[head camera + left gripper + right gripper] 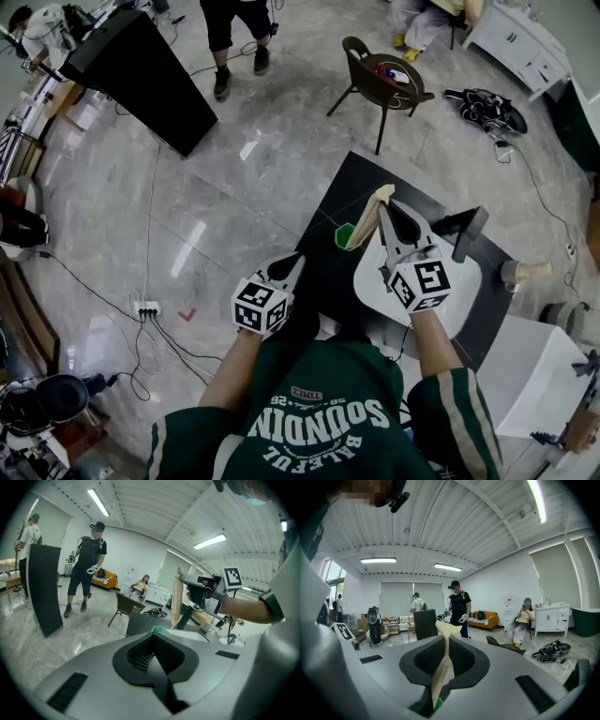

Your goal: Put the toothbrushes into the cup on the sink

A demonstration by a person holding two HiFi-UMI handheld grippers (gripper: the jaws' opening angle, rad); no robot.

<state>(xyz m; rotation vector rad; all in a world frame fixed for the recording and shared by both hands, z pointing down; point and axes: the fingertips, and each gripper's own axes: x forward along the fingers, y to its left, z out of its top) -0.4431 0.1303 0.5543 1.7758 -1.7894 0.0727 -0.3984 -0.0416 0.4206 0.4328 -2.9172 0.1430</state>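
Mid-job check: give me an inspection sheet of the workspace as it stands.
Surface: black counter with white sink and black faucet.
Job's things: green cup on counter beside sink; beige toothbrush held, lower end near cup.
Clutter: beige item beside counter, unclear.
Grippers: right gripper shut on toothbrush; left gripper shut, empty.
Cables: power strip and leads on floor.
Surroundings: chair, black panel, people standing.

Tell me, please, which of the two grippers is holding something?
The right gripper: its jaws clamp a tan paper packet that sticks out past them. The left gripper has its jaws together with nothing between.
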